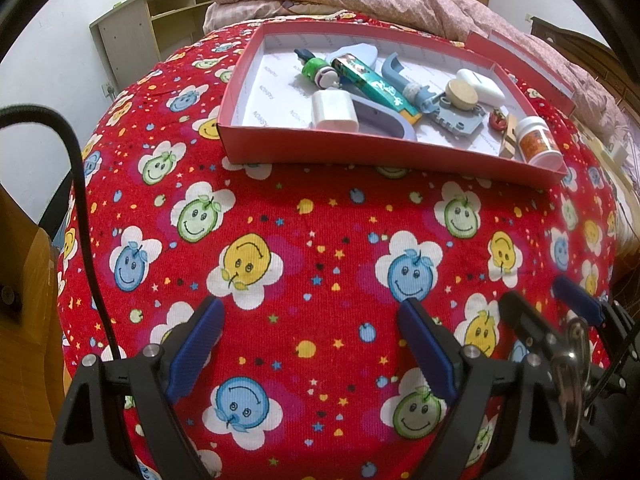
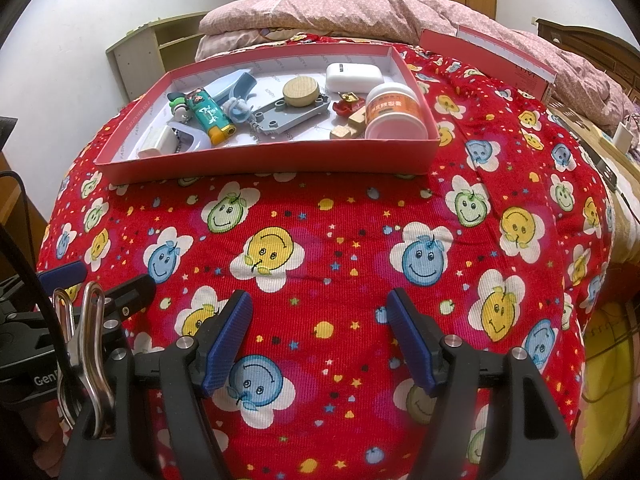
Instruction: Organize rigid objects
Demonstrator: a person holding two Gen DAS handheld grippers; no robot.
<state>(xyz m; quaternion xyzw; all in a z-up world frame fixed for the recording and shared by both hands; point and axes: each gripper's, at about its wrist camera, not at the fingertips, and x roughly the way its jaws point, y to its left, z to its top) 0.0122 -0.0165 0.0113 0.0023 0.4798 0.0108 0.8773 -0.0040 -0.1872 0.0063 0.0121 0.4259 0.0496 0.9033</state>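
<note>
Jaws: both pairs spread wide, nothing between them
Left gripper (image 1: 312, 350): hovers over the red smiley-print blanket (image 1: 320, 240), well short of the box
Right gripper (image 2: 320, 338): just beside it, over the same blanket
Red box (image 2: 280, 160): lies ahead on the blanket, holding all the small things
Contents: orange-labelled jar (image 2: 394, 112) at the near right corner, wooden disc (image 2: 301, 94) on a grey plate (image 2: 288, 114), teal lighter (image 2: 210, 116), white case (image 2: 352, 76) at the back
Beyond: pink quilt (image 2: 360, 12)

A tray (image 2: 280, 160) sits on the bed (image 2: 340, 240), holding a jar (image 2: 394, 112) at right and a lighter (image 2: 210, 116) at left.
</note>
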